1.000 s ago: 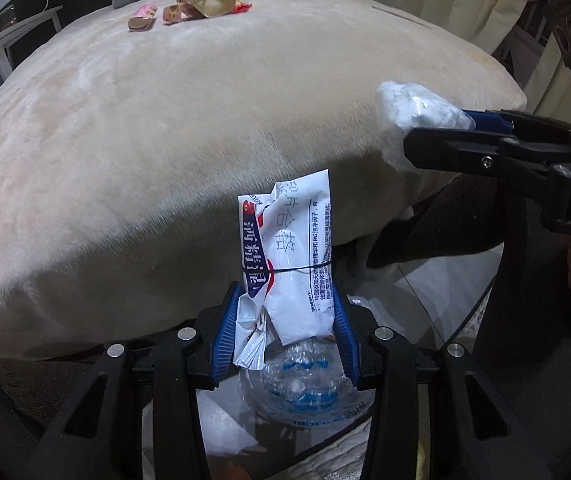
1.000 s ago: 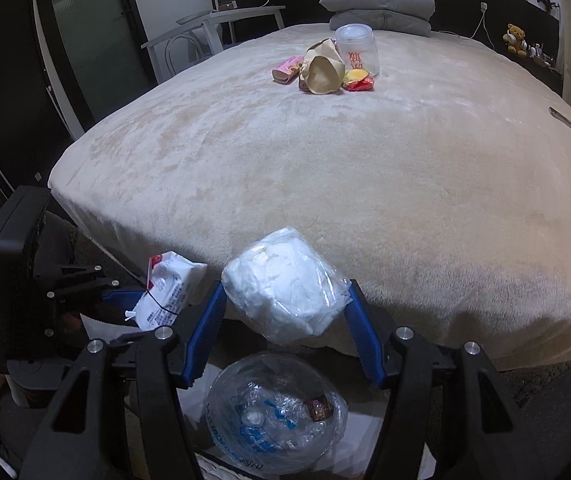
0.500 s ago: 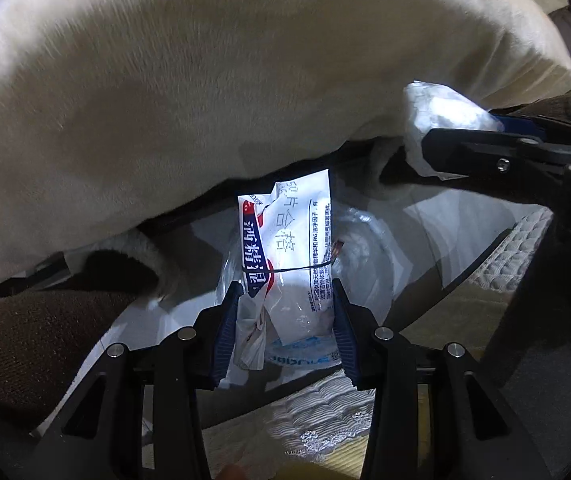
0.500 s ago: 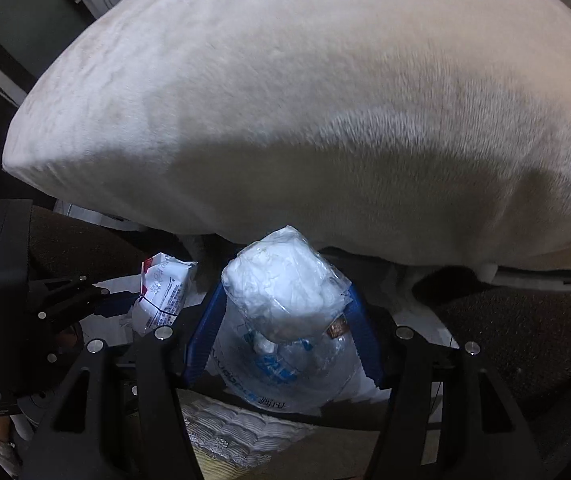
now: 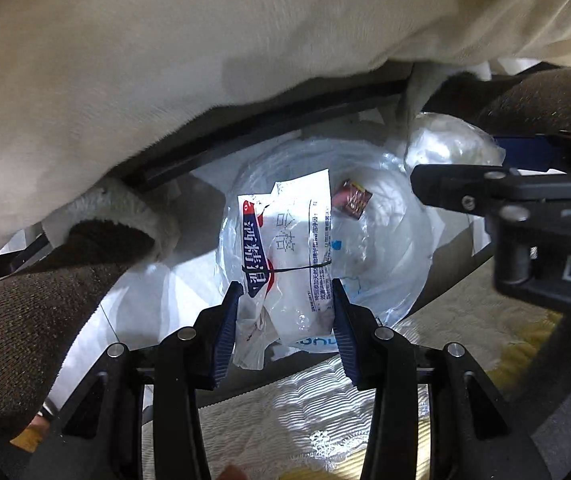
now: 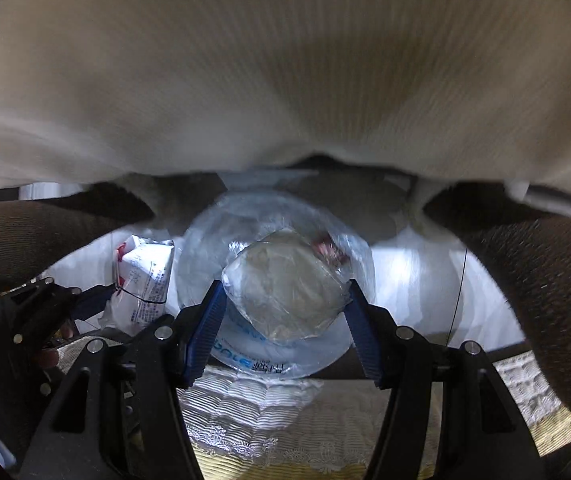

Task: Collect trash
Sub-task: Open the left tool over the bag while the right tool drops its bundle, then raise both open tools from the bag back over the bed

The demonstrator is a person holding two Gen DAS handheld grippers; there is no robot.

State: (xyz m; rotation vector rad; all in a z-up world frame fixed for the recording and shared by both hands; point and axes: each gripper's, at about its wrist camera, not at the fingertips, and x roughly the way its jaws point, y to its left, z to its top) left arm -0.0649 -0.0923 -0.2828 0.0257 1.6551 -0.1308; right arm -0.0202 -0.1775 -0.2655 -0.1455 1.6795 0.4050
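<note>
Trash sat in both grippers, each held over the clear plastic bag (image 5: 385, 240) that lay open below the edge of the bed. The left gripper (image 5: 285, 300) had its blue jaws closed on a white packet (image 5: 297, 248) printed with blue and red Chinese characters — the packet stood upright between them, its top over the bag's mouth. To the right, the right gripper (image 6: 285, 300) had its jaws clamped on a wad of white tissue wrapped in clear film (image 6: 285, 288), and that wad also hung above the bag. A small dark red wrapper (image 5: 351, 196) already lay inside the bag, at its far side. The cream blanket (image 5: 165, 60) of the bed filled the far half of both views — its hem drooped just beyond the bag. Near the grippers, a pale quilted cloth (image 6: 253, 408) covered the surface under the bag.
</note>
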